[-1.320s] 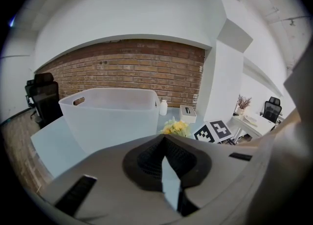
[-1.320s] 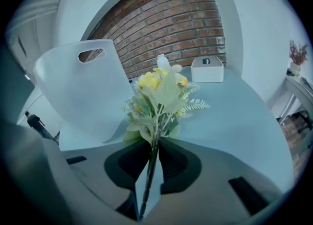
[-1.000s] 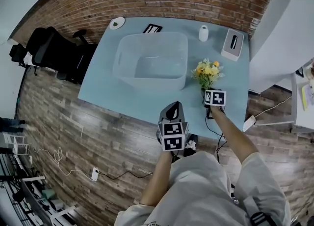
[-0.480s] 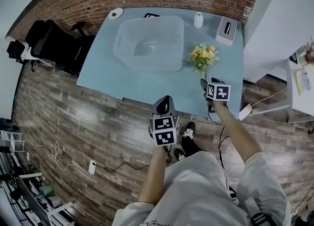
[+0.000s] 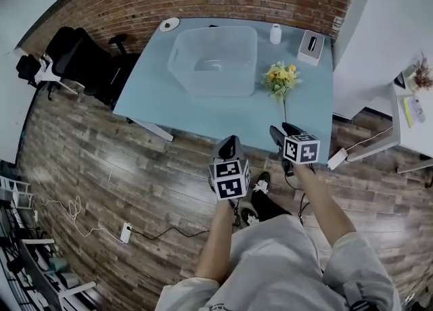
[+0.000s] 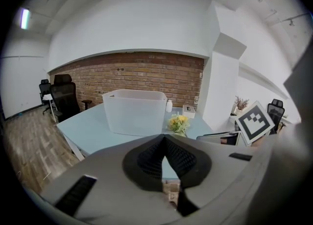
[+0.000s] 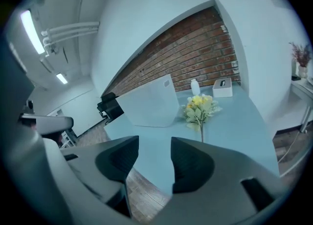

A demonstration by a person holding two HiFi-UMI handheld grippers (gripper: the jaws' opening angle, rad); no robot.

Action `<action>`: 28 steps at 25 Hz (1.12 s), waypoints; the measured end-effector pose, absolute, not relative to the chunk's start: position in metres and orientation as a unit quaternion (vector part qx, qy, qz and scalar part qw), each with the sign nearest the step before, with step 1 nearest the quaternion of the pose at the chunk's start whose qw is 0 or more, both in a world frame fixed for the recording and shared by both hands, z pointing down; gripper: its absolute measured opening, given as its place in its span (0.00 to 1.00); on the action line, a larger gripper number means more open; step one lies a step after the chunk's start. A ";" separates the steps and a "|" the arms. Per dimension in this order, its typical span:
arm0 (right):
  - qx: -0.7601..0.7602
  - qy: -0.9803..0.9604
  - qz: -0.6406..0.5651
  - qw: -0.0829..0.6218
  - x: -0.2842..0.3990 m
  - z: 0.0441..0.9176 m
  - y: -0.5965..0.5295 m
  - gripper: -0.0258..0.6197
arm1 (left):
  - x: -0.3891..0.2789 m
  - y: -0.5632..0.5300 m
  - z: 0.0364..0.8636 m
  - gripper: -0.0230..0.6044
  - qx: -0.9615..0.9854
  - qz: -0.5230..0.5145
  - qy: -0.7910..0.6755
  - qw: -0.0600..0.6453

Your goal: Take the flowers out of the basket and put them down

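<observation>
The yellow flowers (image 5: 281,77) lie on the light blue table (image 5: 169,100), right of the clear plastic basket (image 5: 214,59), stem pointing at the near edge. The basket looks empty. Both grippers hang over the wood floor, short of the table. My right gripper (image 5: 283,131) is open; its jaws have just been closing a little with nothing between them. In the right gripper view the flowers (image 7: 199,107) and basket (image 7: 149,102) lie far beyond that gripper (image 7: 155,146). My left gripper (image 5: 229,143) is shut, its pads meeting at the tips (image 6: 164,141) with nothing in them; the flowers (image 6: 178,123) lie well ahead.
A white bottle (image 5: 275,33) and a tissue box (image 5: 311,44) stand at the table's far right, a small round dish (image 5: 169,24) at its far left. A black office chair (image 5: 78,59) is left of the table, a white cabinet (image 5: 379,39) to its right.
Both grippers have drawn back from the table toward the person. The right one left the flower stem and rose; the flowers stay lying on the table.
</observation>
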State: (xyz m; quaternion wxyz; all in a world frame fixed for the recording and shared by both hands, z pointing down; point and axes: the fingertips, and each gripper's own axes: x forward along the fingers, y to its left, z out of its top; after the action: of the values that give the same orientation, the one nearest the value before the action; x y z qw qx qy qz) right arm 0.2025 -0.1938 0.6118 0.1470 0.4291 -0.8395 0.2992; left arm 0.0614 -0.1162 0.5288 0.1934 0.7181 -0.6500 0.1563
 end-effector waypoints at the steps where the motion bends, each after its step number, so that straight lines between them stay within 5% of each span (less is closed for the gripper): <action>1: 0.437 -0.835 0.305 0.137 0.205 0.609 -0.189 0.37 | 0.061 -0.113 0.531 0.06 0.716 0.156 -0.653 0.191; 4: 0.453 -0.823 0.324 0.111 0.215 0.606 -0.171 0.23 | 0.070 -0.102 0.538 0.06 0.714 0.157 -0.657 0.185; 9: 0.471 -0.821 0.293 0.135 0.232 0.604 -0.139 0.15 | 0.081 -0.083 0.547 0.06 0.719 0.160 -0.649 0.191; 14: 0.503 -0.806 0.302 0.078 0.258 0.590 -0.125 0.04 | 0.080 -0.075 0.543 0.06 0.714 0.143 -0.656 0.200; 18: 0.519 -0.796 0.303 0.072 0.273 0.588 -0.118 0.04 | 0.081 -0.071 0.541 0.06 0.716 0.146 -0.654 0.194; 28: 0.499 -0.827 0.180 0.186 0.249 0.571 -0.108 0.04 | 0.087 -0.066 0.544 0.06 0.725 0.161 -0.644 0.186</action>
State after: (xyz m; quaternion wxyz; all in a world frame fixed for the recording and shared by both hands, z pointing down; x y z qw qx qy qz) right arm 0.2491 -0.1078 0.5713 0.1859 0.4995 -0.8269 0.1795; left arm 0.0871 -0.0664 0.5438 0.1862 0.7248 -0.6436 0.1605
